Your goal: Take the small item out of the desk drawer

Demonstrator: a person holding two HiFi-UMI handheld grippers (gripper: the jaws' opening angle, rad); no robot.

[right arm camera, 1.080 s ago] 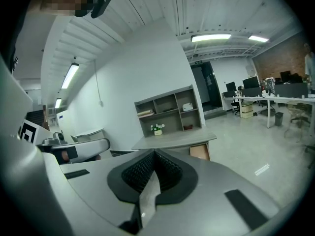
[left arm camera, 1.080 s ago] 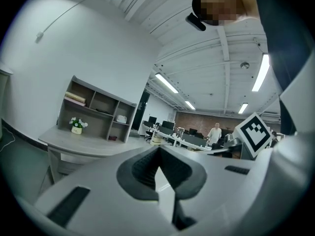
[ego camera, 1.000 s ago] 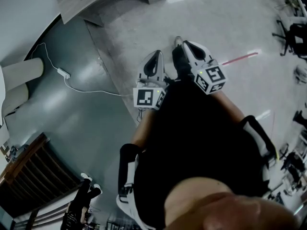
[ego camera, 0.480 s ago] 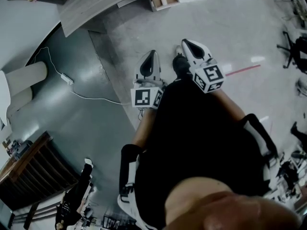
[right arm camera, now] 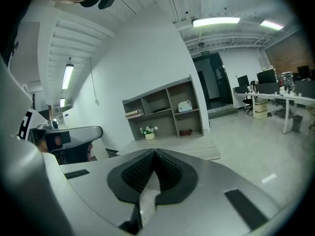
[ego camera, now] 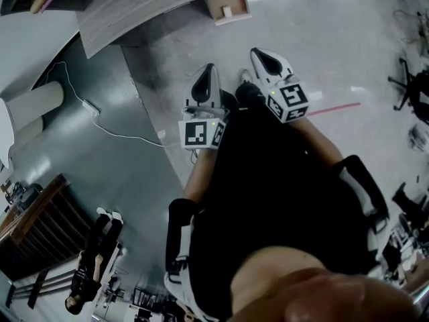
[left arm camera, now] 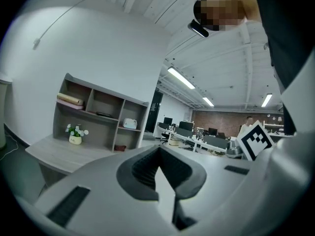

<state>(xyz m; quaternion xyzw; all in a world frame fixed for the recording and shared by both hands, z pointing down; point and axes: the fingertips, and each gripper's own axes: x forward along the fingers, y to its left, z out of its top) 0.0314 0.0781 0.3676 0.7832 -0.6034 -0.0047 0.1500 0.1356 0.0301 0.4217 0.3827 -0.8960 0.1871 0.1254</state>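
In the head view I hold both grippers close in front of my chest, above the floor. The left gripper (ego camera: 206,72) and the right gripper (ego camera: 259,52) both point toward a wood-topped desk (ego camera: 134,5) at the far edge. Their jaws stand together, with nothing I can identify held. Beside the desk's end sits a small brown open box-like unit (ego camera: 228,5) with a pale small thing inside. The right gripper view shows the desk (right arm camera: 187,150) and its shelf unit (right arm camera: 165,109) some way ahead, past the shut right gripper (right arm camera: 147,200). Past the left gripper (left arm camera: 165,195) stands the same desk (left arm camera: 54,151).
A white cable with a power strip (ego camera: 90,106) runs over the dark floor at left, near a beige cylinder (ego camera: 33,102). A red line (ego camera: 332,107) marks the pale floor at right, by office chairs (ego camera: 412,86). A person (ego camera: 94,260) stands at lower left. Flowers (right arm camera: 148,131) sit on the desk.
The desk and the brown box have slid lower and nearer in the head view as I walk toward them. Both grippers stay shut and side by side.
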